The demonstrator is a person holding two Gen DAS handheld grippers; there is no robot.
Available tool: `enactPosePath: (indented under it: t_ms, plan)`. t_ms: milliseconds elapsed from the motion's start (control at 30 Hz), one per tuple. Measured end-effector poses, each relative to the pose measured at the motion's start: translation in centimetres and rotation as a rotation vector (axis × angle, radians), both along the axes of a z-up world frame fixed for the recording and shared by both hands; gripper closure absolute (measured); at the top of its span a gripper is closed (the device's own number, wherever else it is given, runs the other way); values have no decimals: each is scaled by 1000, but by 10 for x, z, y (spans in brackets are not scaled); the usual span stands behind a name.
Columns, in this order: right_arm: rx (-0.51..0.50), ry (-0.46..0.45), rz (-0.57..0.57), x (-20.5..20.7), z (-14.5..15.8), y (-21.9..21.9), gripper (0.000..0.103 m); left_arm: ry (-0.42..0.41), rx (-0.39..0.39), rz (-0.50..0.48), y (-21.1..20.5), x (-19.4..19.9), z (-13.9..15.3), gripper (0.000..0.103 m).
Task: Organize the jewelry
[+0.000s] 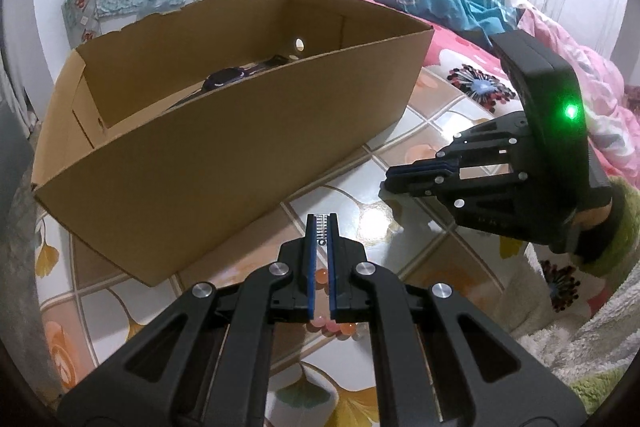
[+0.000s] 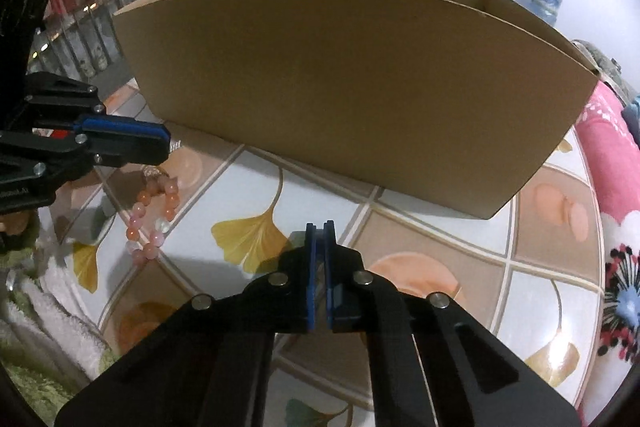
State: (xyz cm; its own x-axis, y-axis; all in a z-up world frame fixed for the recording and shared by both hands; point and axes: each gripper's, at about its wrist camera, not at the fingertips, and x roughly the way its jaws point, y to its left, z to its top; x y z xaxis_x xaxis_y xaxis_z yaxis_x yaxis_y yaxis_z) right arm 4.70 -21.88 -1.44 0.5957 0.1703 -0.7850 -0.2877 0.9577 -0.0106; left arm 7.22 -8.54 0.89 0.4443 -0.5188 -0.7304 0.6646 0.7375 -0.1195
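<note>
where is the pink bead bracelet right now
The pink bead bracelet hangs from the shut left gripper at the right wrist view's left edge, above the table, before the cardboard box.

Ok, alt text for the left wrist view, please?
The left tool, shut on a pink bead bracelet, sits before a cardboard box holding a watch. The right tool is shut, empty.

Both tongs are matte black linkages with silver rivets and blue pads: left tongs, right tongs. A green lamp glows on the right unit's housing at three o'clock.
</note>
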Motion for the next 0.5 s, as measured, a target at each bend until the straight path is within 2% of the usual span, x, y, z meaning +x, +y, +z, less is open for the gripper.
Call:
enactPosePath:
  t_ms: [67, 233, 333, 433, 500]
  plan:
    - [36, 15, -12, 4, 3, -4, 102, -4, -13, 2, 4, -1, 0, 99]
    - [257, 19, -87, 4, 19, -36, 102, -16, -37, 4, 12, -4, 4, 99]
    - [349, 1, -113, 1, 33, -51, 103, -24, -49, 6, 15, -7, 7, 99]
    - [419, -22, -121, -5, 45, -61, 103, -39, -65, 3, 18, -12, 14, 99]
    - [389, -59, -124, -10, 57, -61, 103, -54, -71, -2, 18, -15, 19, 99]
